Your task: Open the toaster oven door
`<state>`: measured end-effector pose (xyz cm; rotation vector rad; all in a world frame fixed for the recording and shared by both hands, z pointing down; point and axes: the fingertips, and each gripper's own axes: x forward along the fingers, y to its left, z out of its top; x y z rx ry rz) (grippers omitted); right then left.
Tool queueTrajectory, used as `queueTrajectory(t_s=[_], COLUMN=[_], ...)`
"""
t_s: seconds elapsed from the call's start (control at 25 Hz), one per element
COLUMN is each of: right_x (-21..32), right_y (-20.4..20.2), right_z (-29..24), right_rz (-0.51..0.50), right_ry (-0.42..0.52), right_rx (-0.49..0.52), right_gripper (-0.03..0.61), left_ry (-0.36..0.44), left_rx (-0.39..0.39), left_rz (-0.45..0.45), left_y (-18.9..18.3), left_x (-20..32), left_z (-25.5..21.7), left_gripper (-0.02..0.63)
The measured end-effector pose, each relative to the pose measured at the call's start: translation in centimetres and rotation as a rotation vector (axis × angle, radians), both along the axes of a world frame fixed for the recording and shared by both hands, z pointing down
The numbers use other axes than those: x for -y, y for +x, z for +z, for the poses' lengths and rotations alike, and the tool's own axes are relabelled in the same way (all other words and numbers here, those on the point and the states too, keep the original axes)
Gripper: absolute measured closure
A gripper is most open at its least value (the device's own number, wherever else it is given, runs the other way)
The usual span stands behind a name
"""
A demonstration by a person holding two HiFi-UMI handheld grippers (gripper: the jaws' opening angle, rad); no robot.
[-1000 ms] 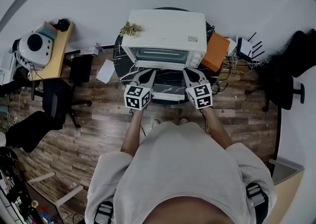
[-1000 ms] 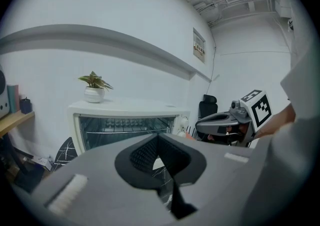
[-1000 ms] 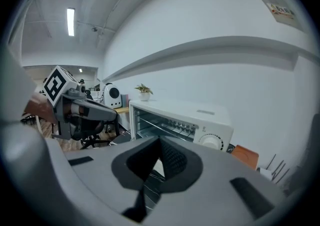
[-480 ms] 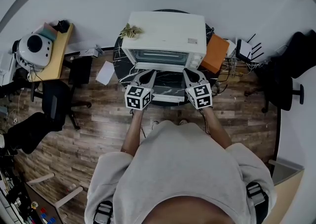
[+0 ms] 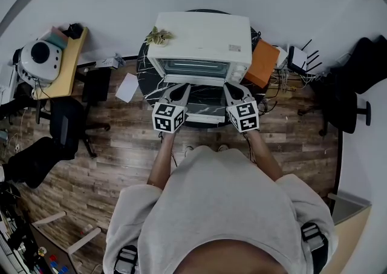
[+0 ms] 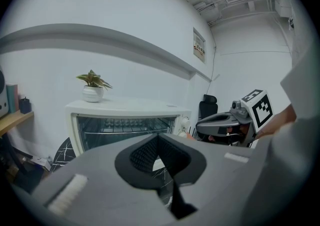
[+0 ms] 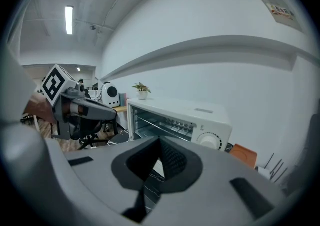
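A white toaster oven [image 5: 202, 40] stands on a round dark marble table [image 5: 148, 79]. Its door [image 5: 204, 108] hangs down flat toward me, the white handle [image 5: 205, 119] at the near edge, and the wire rack inside shows in both gripper views. My left gripper [image 5: 180, 90] is shut and empty at the door's left side. At the door's right side, below the knobs, my right gripper [image 5: 232, 88] is likewise shut with nothing in it. The left gripper [image 6: 159, 139] faces the oven [image 6: 125, 113]; the right gripper [image 7: 160, 142] faces the oven [image 7: 190, 115] too.
A small potted plant [image 5: 159, 35] sits on the oven's top left corner. An orange box [image 5: 264, 63] and a router [image 5: 300, 58] with cables lie to the right. A wooden side table [image 5: 69, 64] with a white round appliance and office chairs [image 5: 63, 124] stand at the left.
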<state>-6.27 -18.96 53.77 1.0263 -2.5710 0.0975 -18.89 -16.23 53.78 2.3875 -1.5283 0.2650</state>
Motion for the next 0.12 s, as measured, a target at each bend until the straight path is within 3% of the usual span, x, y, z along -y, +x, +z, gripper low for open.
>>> queueTrajectory(t_s=[0.12], right_x=[-0.13], right_y=[0.03], right_z=[0.21], right_rz=[0.002], right_ry=[-0.006], right_rx=[-0.003], right_gripper=[0.566], left_ry=[0.002], left_rx=[0.003], left_rz=[0.0], left_y=[-0.04], left_x=[0.01], left_z=[0.03], left_gripper=[0.604])
